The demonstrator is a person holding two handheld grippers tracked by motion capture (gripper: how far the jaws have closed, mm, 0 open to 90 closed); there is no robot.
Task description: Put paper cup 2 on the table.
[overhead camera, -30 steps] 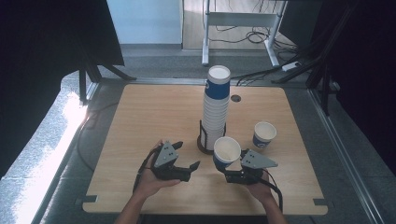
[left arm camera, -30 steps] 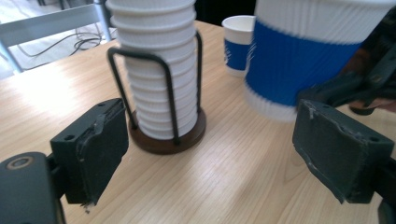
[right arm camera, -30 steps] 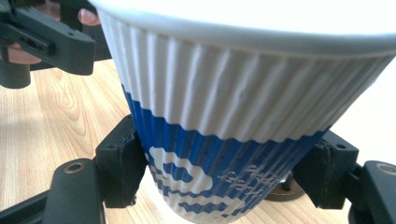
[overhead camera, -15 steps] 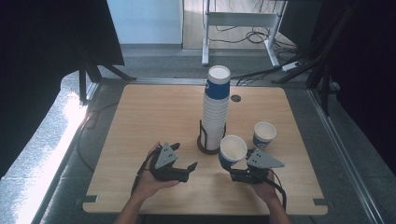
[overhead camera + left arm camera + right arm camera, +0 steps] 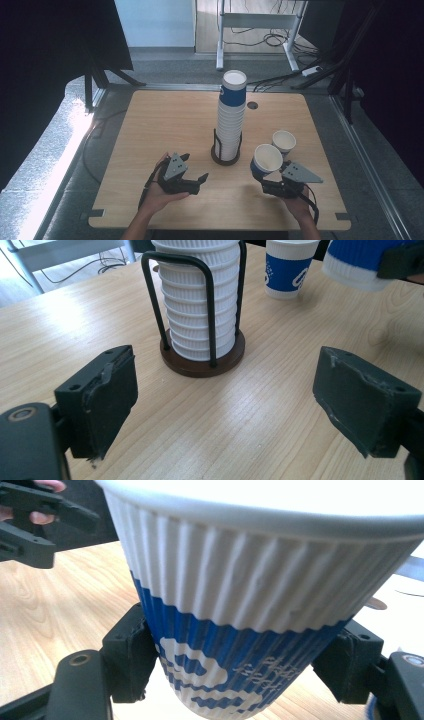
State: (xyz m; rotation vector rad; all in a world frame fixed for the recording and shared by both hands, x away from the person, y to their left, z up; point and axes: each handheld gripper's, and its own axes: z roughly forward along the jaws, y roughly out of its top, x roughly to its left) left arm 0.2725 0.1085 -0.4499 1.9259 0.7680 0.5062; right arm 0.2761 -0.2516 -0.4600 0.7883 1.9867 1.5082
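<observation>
While the cup [image 5: 266,161] is clamped low on its blue band by the right gripper [image 5: 274,184], it is held tilted above the table [image 5: 150,130], just in front of the second cup [image 5: 283,141] and to the right of the stack [image 5: 231,117] in its wire holder [image 5: 226,152]. In the right gripper view the jaws are seen pressed against the ribbed wall from both sides. The left gripper [image 5: 192,180] is kept low over the wood near the holder, its jaws apart with nothing between them.

Judged from this, a cup is being carried to be set down beside the other one. For a clean placement, the cup should be brought upright before it is lowered, and the base settled flat on bare wood, apart from the second cup and the holder. The paper wall dents easily, so the squeeze should be kept gentle. The jaws are best parted only once the base is fully rested.
</observation>
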